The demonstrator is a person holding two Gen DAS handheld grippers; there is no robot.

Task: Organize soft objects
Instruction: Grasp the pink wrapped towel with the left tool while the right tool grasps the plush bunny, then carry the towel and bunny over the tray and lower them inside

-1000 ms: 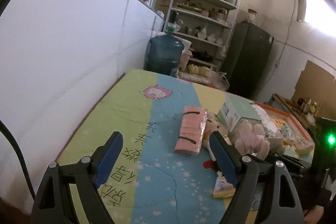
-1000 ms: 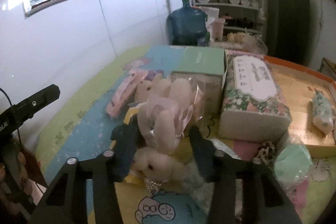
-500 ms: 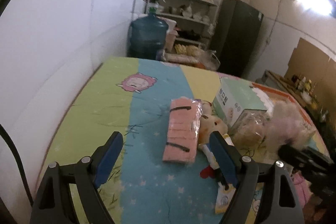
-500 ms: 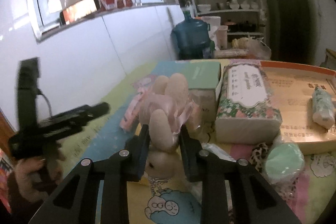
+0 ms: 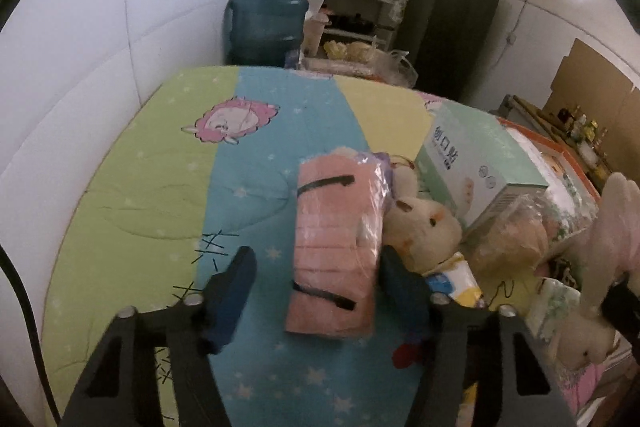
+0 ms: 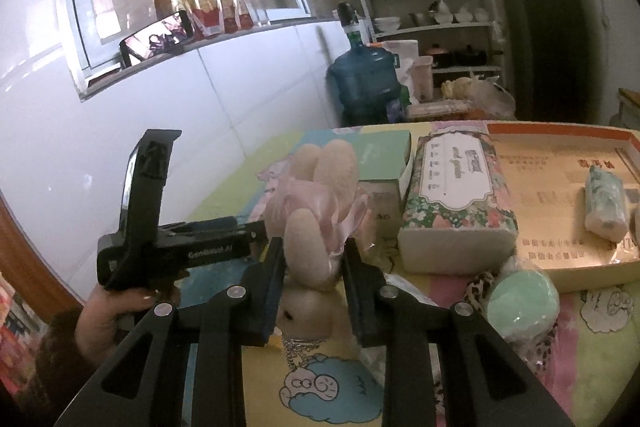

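Bunny (image 6: 316,247), a small plush with a pink bow, is clamped between the fingers of the right gripper (image 6: 314,267) and hangs clear of the quilt (image 5: 256,167), so one soft thing is in hand and not yet put down. The left gripper (image 5: 316,291) has its jaws spread wide on either side of the pink pack (image 5: 336,251), which lies flat on the blue stripe; neither finger touches it as far as I can tell, so that pickup looks only started. Most of the sorting seems left. A second plush (image 5: 424,227) lies against the pack's right side, a bagged toy (image 5: 516,239) sits just beyond it, and a green sponge (image 6: 524,299) and a leopard scrunchie (image 6: 480,283) lie near the tray (image 6: 560,135). The tray holds one wrapped roll (image 6: 604,203), which may be where the soft things go, though that is a guess. The mint box (image 5: 480,163) and the floral tissue pack (image 6: 456,203) stand between the toys and the tray, so a carry there probably has to go over them. The second plush crowds the left gripper's right finger
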